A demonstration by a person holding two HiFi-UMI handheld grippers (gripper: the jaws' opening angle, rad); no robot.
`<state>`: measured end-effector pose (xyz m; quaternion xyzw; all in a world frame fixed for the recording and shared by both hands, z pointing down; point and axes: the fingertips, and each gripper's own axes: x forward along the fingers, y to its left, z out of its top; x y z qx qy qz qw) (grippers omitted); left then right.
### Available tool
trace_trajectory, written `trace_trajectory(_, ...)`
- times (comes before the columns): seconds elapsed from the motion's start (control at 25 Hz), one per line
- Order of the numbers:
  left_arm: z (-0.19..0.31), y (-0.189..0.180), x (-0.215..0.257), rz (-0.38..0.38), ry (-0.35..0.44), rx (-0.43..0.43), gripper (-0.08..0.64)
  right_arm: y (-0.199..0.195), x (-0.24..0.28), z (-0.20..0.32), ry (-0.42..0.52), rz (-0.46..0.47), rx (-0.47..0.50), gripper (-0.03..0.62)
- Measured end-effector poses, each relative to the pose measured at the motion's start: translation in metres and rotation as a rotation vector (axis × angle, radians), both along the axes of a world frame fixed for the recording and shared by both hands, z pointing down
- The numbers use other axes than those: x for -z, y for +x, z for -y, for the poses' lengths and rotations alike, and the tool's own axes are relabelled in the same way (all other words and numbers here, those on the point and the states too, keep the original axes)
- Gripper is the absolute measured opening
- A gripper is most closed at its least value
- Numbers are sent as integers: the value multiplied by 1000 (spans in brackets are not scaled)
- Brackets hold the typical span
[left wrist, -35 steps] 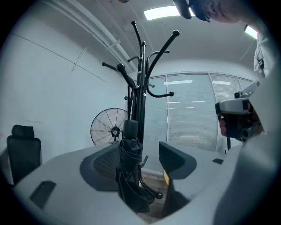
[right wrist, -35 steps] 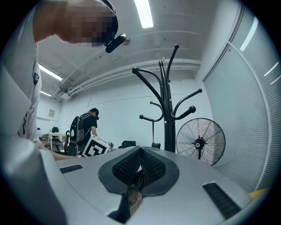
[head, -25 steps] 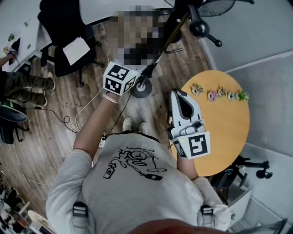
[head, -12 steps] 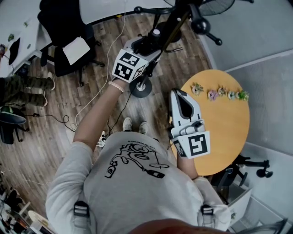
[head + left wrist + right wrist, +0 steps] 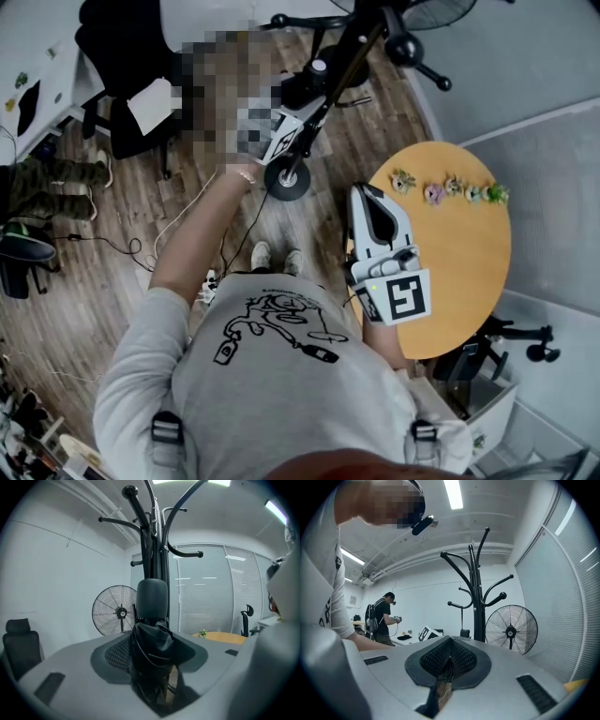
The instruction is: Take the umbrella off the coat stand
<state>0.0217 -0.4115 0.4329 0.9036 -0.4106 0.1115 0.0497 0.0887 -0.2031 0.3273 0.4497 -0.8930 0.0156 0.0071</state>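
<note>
Closing the left tool (image 5: 152, 657) on the umbrella (image 5: 151, 604), upright against the stand (image 5: 157, 536) at far centre: seat the folded fabric squarely between the jaws, then lift straight up before drawing it near. The right tool (image 5: 449, 660) is clenched and empty beside the counter (image 5: 469, 262).

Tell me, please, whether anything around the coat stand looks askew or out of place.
Nothing serious: the coat stand stands upright and the umbrella sits folded between the left gripper's closing jaws. Only loose cables trailing over the floor near the person's feet look untidy.
</note>
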Motion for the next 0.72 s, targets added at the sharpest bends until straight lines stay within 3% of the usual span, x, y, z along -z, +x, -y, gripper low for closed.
trace_trajectory(0.32, -1, -7, 29, -33, 45, 21, 225, -1, 4, 1, 18, 6, 2, 13)
trace_trajectory(0.72, -9, -16, 45, -43, 48, 18, 224, -5, 3, 0, 12, 7, 17, 14)
